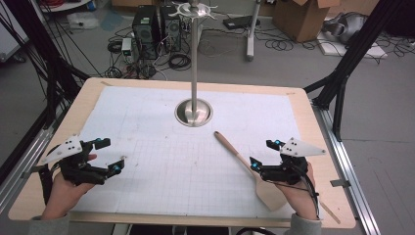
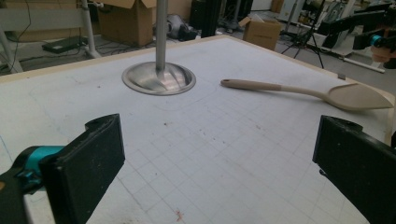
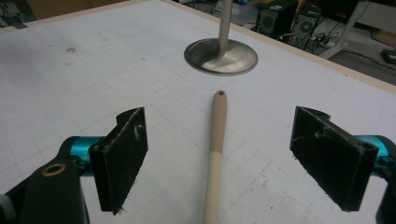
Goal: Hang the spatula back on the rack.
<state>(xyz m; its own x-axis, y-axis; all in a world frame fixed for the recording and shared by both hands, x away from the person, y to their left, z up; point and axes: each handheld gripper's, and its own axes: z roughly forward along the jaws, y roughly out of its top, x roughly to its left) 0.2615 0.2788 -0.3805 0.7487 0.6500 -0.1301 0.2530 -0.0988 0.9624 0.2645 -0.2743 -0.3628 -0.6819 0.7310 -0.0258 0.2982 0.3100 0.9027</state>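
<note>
Black jaws of the right gripper (image 3: 217,158) rise from the bottom of the right gripper view, spread wide, with the spatula (image 3: 215,154) handle running up between them and touching neither pad. From the high view, that gripper (image 1: 264,154) sits at the lower right of the frame, held in a hand (image 1: 298,196), and the spatula (image 1: 244,164) lies flat on the surface (image 1: 147,122), its handle pointing toward the centre of the frame and its blade under the gripper near the lower right edge. At the lower left of the high view, the left gripper (image 1: 110,156) is held in the other hand (image 1: 63,191), jaws likewise spread with nothing between them. In the left gripper view its own jaws (image 2: 215,163) stand wide apart over bare gridded paper, and the spatula (image 2: 303,91) lies well apart from them at the upper right of the frame. A metal stand (image 1: 194,111) with a round base and upright pole stands at the centre of the surface, near the handle's tip but not touching it.
</note>
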